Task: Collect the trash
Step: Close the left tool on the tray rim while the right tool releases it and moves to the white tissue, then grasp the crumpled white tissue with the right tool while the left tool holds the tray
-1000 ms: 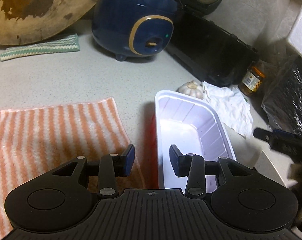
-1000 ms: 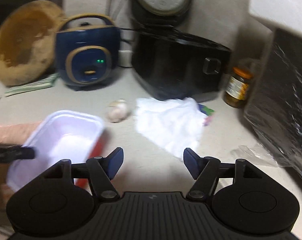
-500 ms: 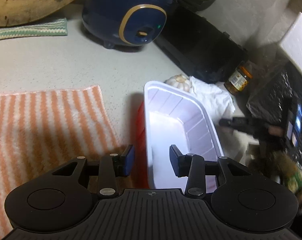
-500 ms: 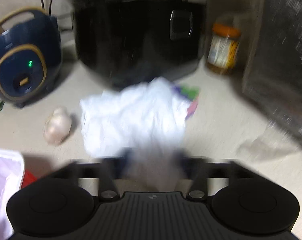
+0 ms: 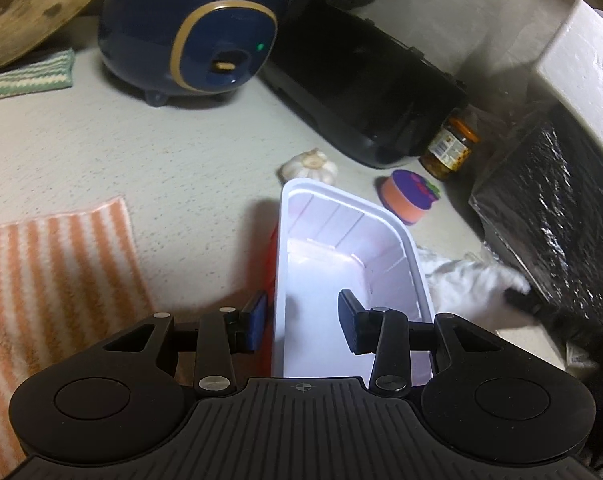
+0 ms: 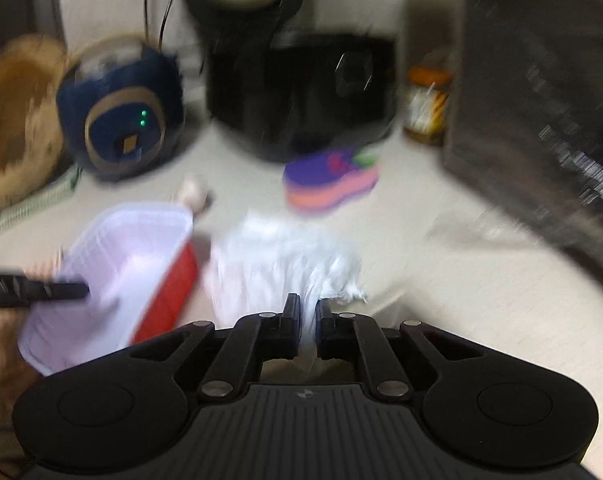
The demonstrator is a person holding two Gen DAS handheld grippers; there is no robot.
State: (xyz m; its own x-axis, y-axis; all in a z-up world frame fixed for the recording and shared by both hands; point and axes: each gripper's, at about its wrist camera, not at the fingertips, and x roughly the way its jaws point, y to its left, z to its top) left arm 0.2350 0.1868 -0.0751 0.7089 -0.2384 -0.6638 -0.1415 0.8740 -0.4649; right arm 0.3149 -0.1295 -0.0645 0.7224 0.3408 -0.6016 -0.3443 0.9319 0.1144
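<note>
A: Speckled pale bench [image 5: 141, 152] carries everything, with a dark blue cooker [image 5: 189, 28] and a black appliance [image 5: 365, 92] far ahead of the left claw [image 5: 303, 326].

B: How does that left claw stand?

A: Its jaws are spread apart, straddling the near left wall of the white tub [image 5: 381, 236]: one finger sits outside by the red side, the other inside. They do not visibly press the wall.

B: And the right claw [image 6: 308, 322]?

A: Pinched together on the crumpled white tissue [image 6: 285, 256], which hangs out just ahead of its fingertips, blurred. The white tub lies ahead to its left.

B: What lies beyond the tissue?

A: Farther ahead of the right claw sits an orange-and-purple sponge [image 6: 329, 184], a garlic bulb [image 5: 309, 164] just past the tub's far end, and a jar [image 5: 449, 148] beside the black appliance. Left of the left claw lies an orange striped cloth [image 5: 49, 280].
</note>
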